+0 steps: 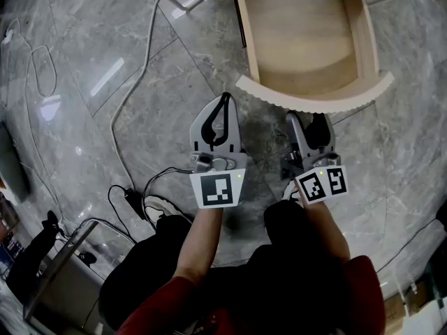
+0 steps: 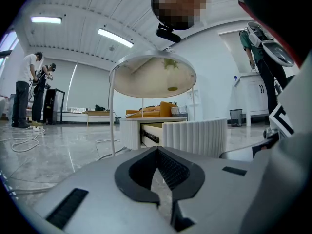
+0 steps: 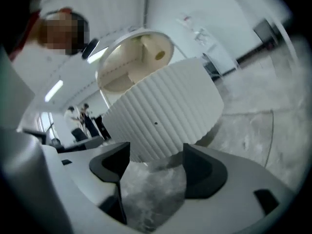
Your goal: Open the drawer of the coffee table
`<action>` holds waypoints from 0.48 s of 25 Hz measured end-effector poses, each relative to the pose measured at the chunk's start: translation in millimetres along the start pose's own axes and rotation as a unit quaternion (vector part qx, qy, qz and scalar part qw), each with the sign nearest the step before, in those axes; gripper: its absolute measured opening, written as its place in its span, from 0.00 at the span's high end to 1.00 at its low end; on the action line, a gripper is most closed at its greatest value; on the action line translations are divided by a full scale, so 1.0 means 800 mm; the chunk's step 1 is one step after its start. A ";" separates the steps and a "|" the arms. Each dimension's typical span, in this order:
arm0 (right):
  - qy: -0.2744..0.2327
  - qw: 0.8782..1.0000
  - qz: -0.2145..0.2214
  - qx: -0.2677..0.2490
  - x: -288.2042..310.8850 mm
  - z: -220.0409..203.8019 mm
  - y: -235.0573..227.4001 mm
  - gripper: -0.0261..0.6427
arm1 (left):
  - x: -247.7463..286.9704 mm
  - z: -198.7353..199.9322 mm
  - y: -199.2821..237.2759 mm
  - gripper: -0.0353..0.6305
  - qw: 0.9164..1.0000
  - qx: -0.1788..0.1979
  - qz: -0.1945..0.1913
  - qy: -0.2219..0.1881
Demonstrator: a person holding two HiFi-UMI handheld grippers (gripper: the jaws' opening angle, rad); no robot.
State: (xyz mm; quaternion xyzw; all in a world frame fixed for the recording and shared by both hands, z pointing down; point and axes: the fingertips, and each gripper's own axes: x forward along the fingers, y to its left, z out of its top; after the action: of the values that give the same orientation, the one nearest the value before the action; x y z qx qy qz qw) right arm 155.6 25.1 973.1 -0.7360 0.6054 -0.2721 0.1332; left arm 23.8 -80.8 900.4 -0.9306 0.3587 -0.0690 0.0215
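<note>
The coffee table's drawer (image 1: 307,40) stands pulled out, its bare wooden inside showing, with the curved, fluted white front (image 1: 314,98) nearest me. My left gripper (image 1: 224,102) hovers over the floor just left of that front, shut with nothing in it. My right gripper (image 1: 312,122) is open and empty, just short of the front, not touching it. The left gripper view shows the left gripper (image 2: 157,153) tips meeting, with the open drawer (image 2: 194,135) beyond under the round table top (image 2: 153,77). The right gripper (image 3: 155,165) faces the fluted front (image 3: 163,116) close up.
Grey marble floor (image 1: 91,75) all round. Cables (image 1: 133,82) and a power adapter (image 1: 133,201) lie at the left. A dark box (image 1: 59,271) sits at lower left. People (image 2: 24,89) stand far off, and a bin (image 2: 235,116) stands by the wall.
</note>
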 end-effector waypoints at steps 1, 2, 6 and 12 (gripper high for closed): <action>0.007 0.997 -0.024 -0.068 -0.001 -0.003 0.000 0.47 | 0.000 -0.001 0.000 0.93 1.000 0.000 0.001 0.001; 0.013 0.991 -0.043 -0.125 -0.002 -0.006 0.000 0.47 | -0.001 -0.003 0.001 0.93 1.000 0.001 0.002 0.001; 0.019 0.978 -0.066 -0.196 -0.007 -0.012 0.003 0.47 | -0.003 -0.007 0.002 0.93 1.000 0.005 0.003 0.002; 0.009 0.975 -0.063 -0.214 -0.008 -0.007 0.007 0.47 | -0.003 -0.009 0.005 0.93 1.000 0.005 0.006 0.001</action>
State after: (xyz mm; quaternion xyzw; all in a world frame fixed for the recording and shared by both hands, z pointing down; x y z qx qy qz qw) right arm 147.5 31.1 973.2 -0.7814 0.6035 -0.1509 -0.0503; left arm 18.2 -82.2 906.7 -0.9284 0.3638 -0.0717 0.0262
